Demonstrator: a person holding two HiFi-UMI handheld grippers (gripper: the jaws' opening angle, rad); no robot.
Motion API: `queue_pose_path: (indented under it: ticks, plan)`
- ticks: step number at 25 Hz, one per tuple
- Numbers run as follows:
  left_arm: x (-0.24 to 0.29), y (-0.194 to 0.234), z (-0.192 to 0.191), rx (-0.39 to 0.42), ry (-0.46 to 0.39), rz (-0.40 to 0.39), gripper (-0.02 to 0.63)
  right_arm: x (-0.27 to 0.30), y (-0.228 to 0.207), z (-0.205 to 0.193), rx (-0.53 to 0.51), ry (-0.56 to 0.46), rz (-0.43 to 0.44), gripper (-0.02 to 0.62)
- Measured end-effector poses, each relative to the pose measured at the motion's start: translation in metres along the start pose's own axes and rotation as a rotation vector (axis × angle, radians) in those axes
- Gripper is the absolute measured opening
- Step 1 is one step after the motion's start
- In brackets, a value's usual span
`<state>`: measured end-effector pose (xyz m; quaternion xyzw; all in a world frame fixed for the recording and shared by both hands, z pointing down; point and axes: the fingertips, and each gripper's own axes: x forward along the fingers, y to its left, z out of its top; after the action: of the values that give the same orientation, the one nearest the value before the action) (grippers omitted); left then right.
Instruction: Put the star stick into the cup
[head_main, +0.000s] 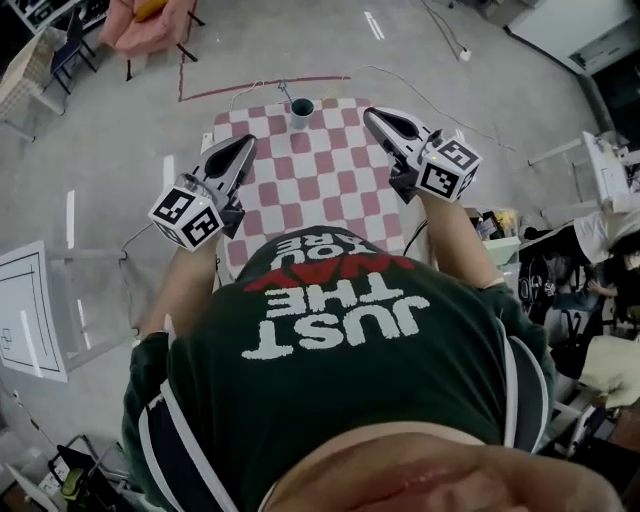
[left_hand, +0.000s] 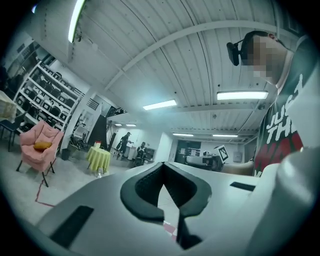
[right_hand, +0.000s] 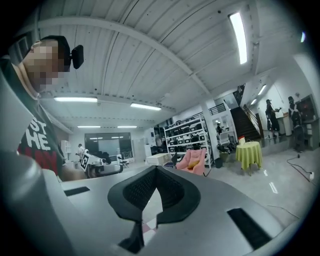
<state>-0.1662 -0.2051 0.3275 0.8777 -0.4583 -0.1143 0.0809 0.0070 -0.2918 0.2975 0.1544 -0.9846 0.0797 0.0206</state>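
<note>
A small dark cup (head_main: 302, 107) stands at the far edge of the table with the pink-and-white checked cloth (head_main: 320, 170). A thin stick (head_main: 284, 92) juts up just left of the cup's rim; it is too small to tell whether its foot is inside. My left gripper (head_main: 245, 143) hovers over the cloth's left side, jaws together and empty. My right gripper (head_main: 370, 115) hangs over the right side, also shut on nothing. Both gripper views look level across the room, with the left gripper (left_hand: 163, 165) and right gripper (right_hand: 156, 167) showing closed tips.
The person's dark green shirt (head_main: 340, 350) fills the near part of the head view. A pink armchair (head_main: 140, 25) and red floor tape (head_main: 262, 86) lie beyond the table. A white frame (head_main: 30, 310) stands left; cluttered shelves (head_main: 590, 290) stand right.
</note>
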Motion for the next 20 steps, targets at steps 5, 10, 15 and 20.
queue_pose_path:
  ticks: [5, 10, 15, 20]
  plan:
    - [0.035, -0.057, -0.016, -0.023, -0.015, 0.062, 0.009, -0.054, -0.006, -0.004, -0.021, 0.027, 0.075, 0.035]
    - [0.051, -0.098, -0.037, -0.045, 0.0, 0.121, 0.009, -0.089, -0.013, -0.023, 0.008, 0.038, 0.15, 0.034]
    - [0.052, -0.119, -0.042, -0.028, 0.036, 0.131, 0.009, -0.1, -0.007, -0.036, 0.049, 0.038, 0.185, 0.034]
    - [0.036, -0.108, -0.03, 0.0, 0.038, 0.084, 0.009, -0.089, 0.011, -0.045, 0.057, 0.021, 0.164, 0.034]
